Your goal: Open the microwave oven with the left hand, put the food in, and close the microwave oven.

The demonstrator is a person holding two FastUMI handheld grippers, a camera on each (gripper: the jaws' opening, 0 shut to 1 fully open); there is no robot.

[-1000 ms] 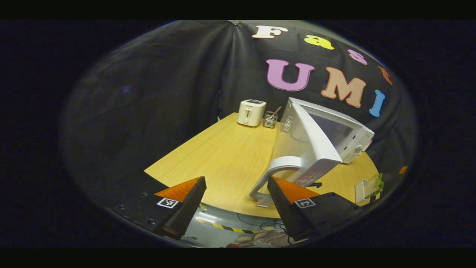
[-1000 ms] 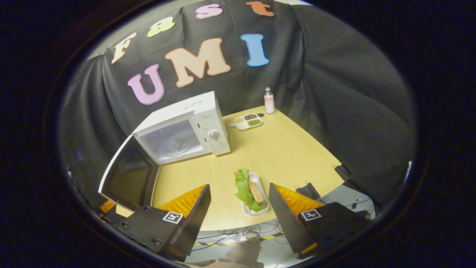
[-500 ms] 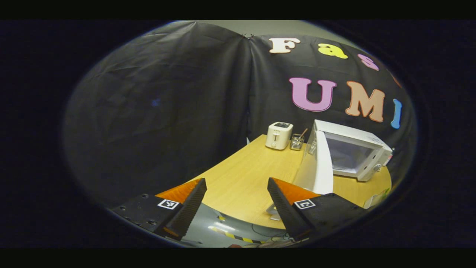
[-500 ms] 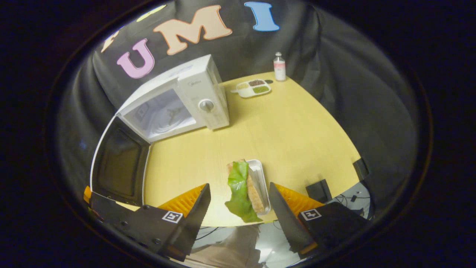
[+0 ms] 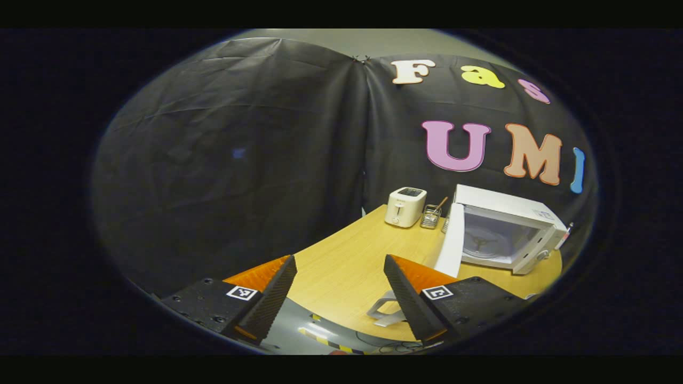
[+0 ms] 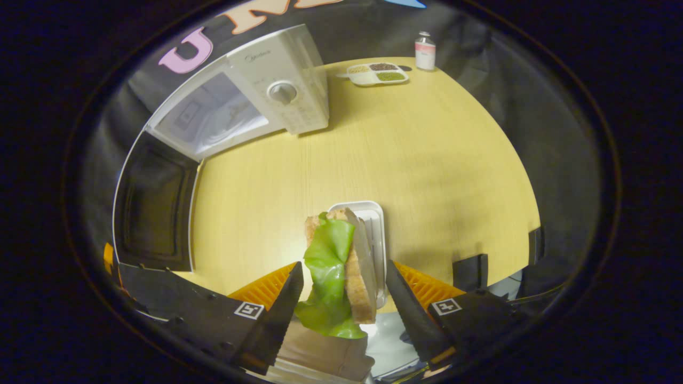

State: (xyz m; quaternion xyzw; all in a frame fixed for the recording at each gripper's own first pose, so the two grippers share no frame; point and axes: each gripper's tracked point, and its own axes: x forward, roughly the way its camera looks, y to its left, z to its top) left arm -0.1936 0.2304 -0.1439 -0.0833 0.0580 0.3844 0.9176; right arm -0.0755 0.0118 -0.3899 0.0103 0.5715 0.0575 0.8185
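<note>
The white microwave [image 5: 507, 229] stands on the wooden table with its door [image 5: 451, 240] swung wide open, the curved handle [image 5: 384, 312] beside my right finger. My left gripper [image 5: 339, 261] is open and holds nothing, back from the door over the table's near edge. In the right gripper view the microwave [image 6: 277, 80] is at the upper left and its dark door [image 6: 155, 208] hangs open at the left. A sandwich with green lettuce [image 6: 341, 256] stands on a small white tray [image 6: 371, 224]. My right gripper [image 6: 343, 265] is open, its fingers either side of the sandwich without touching it.
A white toaster [image 5: 405, 206] and a wire utensil holder [image 5: 431, 216] stand behind the microwave's door side. A sectioned dish [image 6: 376, 73] and a small bottle [image 6: 425, 50] sit at the far edge of the table [image 6: 427, 160]. Black fittings [image 6: 469, 272] grip the near edge.
My left gripper has drawn back from the open door, which now looks smaller and farther off. My right gripper has come down close to the sandwich, now between its fingers.
</note>
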